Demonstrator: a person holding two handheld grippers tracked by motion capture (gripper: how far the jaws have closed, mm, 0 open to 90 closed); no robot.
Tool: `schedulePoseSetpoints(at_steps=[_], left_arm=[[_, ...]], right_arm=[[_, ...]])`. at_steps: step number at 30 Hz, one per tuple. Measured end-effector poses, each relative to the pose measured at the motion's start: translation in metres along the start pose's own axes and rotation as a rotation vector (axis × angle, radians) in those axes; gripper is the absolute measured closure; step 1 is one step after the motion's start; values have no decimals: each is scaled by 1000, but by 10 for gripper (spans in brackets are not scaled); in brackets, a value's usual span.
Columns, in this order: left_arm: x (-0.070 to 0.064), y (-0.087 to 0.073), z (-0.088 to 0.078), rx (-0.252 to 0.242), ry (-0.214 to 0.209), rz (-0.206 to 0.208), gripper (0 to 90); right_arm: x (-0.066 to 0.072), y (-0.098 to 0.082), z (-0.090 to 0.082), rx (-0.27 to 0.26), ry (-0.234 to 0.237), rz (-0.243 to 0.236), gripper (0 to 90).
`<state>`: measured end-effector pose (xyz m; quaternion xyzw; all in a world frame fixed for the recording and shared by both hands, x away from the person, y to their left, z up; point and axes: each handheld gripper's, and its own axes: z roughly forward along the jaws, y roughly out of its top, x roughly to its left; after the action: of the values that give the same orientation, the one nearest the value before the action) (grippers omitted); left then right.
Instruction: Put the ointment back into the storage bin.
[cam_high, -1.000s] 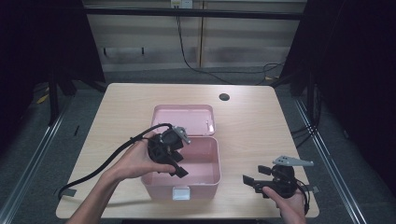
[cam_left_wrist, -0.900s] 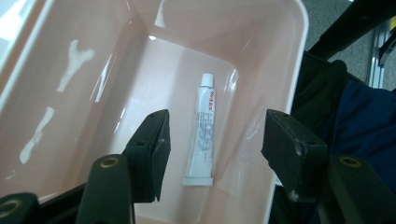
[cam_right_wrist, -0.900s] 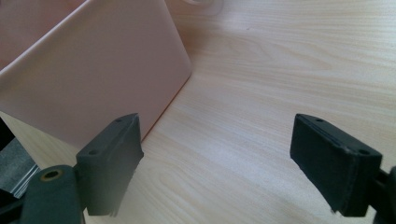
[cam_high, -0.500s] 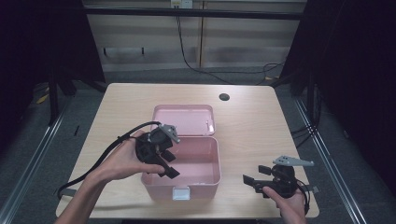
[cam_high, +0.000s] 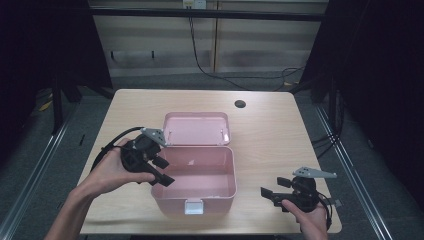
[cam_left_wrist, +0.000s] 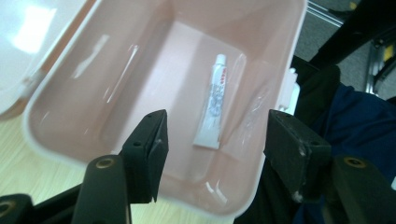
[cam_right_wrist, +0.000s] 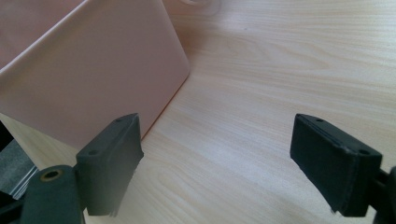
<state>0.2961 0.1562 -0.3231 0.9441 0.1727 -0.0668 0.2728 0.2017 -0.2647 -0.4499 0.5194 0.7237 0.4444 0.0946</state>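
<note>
A pink plastic box (cam_high: 227, 165) stands open near the table's front edge, its lid (cam_high: 197, 128) tipped back flat. In the left gripper view a small white tube (cam_left_wrist: 212, 107) lies on the floor of the box (cam_left_wrist: 154, 70). My left gripper (cam_high: 162, 172) hovers over the box's left rim, open and empty, its jaws wide apart above the tube (cam_left_wrist: 215, 140). My right gripper (cam_high: 272, 192) rests low over the table to the right of the box, open with nothing between its fingers (cam_right_wrist: 215, 163). The box's outer wall (cam_right_wrist: 93, 79) stands just left of it.
The wooden table (cam_high: 280, 135) has a round cable hole (cam_high: 240, 104) at the back right. A black cable (cam_high: 112, 145) trails from the left gripper across the table's left side. Dark floor and rails surround the table.
My left gripper has drawn back to the left, from over the box's middle to its left rim. The right gripper has stayed put.
</note>
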Motion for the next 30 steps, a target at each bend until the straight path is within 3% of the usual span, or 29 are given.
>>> schedulePoseSetpoints(at_steps=[9,10,16,20,23,25,26,30], left_arm=[[8,-27,-13,-79,16,-40,385],[11,-36,-13,-106,26,-66,384],[17,-60,-12,-165,17,-121,375],[22,-78,-12,-176,19,-160,371],[22,-86,-11,-156,51,-166,363],[23,-93,-12,-183,39,-172,362],[24,-100,-14,-174,72,-183,361],[27,-113,-14,-209,98,-206,345]], right_arm=[[0,0,-1,-4,-4,3,163],[0,0,-1,-4,-2,3,163],[0,-1,-1,-2,-2,6,163],[-1,0,-1,0,-5,5,163],[-1,0,0,-1,-7,8,163],[-2,-1,-1,-14,-12,15,163],[-2,-1,-1,-21,-15,18,163],[-2,-2,1,-22,-29,31,164]])
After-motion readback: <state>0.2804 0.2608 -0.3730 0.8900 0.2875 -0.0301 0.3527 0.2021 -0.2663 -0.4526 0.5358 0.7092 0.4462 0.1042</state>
